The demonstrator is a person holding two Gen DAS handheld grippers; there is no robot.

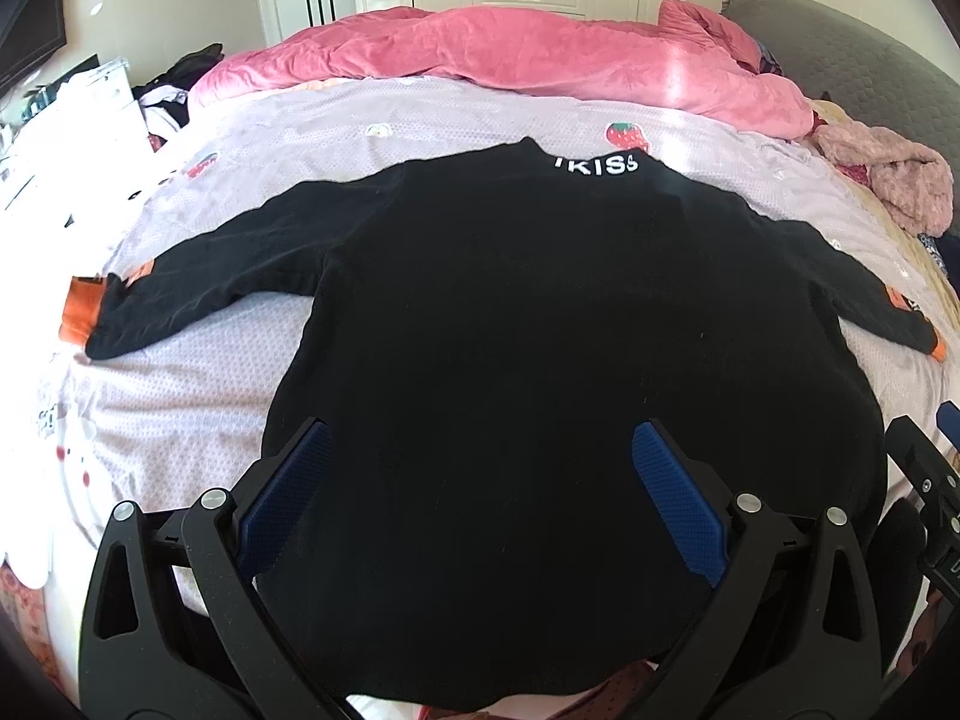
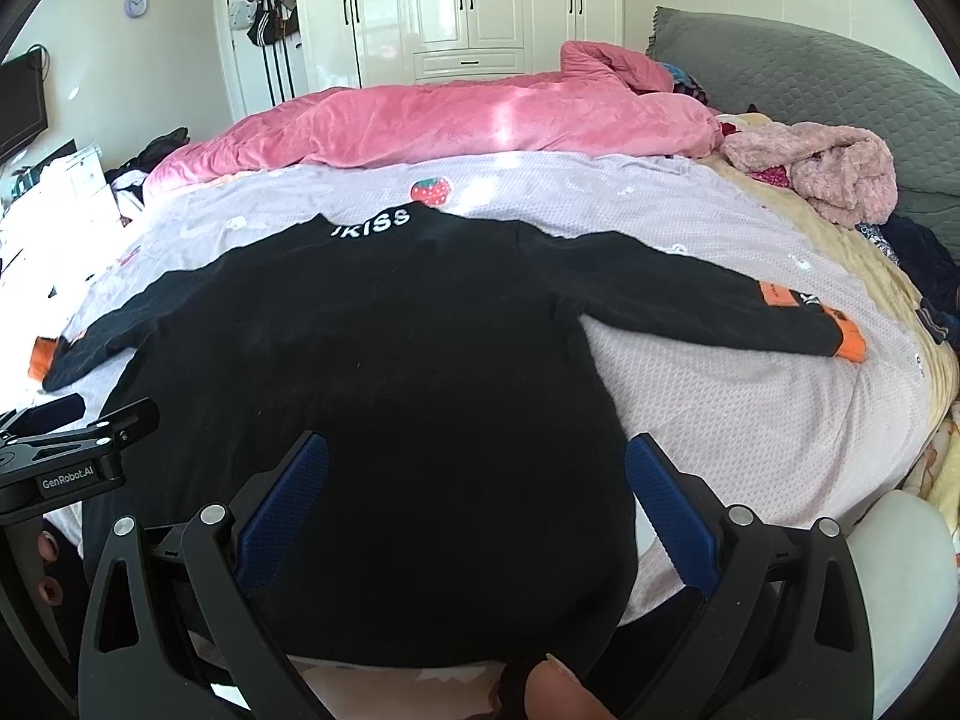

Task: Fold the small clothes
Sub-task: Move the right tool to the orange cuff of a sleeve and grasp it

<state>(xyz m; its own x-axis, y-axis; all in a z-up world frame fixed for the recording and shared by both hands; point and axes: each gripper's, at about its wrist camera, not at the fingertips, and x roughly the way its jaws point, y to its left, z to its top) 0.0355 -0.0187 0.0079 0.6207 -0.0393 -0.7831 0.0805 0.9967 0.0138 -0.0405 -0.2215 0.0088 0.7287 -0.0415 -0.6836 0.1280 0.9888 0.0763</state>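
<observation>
A small black long-sleeved top [image 1: 510, 330] lies flat on the bed, back up, collar with white "KISS" letters [image 1: 594, 165] at the far end, both sleeves spread out, with orange cuffs [image 1: 81, 306]. It also shows in the right wrist view [image 2: 390, 372]. My left gripper [image 1: 480, 450] is open, its blue pads above the hem on the left part of the body. My right gripper [image 2: 477, 456] is open above the hem's right part, its right pad [image 2: 672, 510] past the top's side edge. Neither holds cloth. A fingertip [image 2: 558, 690] touches the hem.
The top lies on a lilac bed sheet [image 1: 420, 132] with strawberry prints. A pink quilt [image 1: 510, 54] is bunched along the far side. A fluffy pink garment [image 2: 822, 168] and dark clothes [image 2: 918, 258] lie at the right. A grey headboard cushion [image 2: 810, 90] is far right.
</observation>
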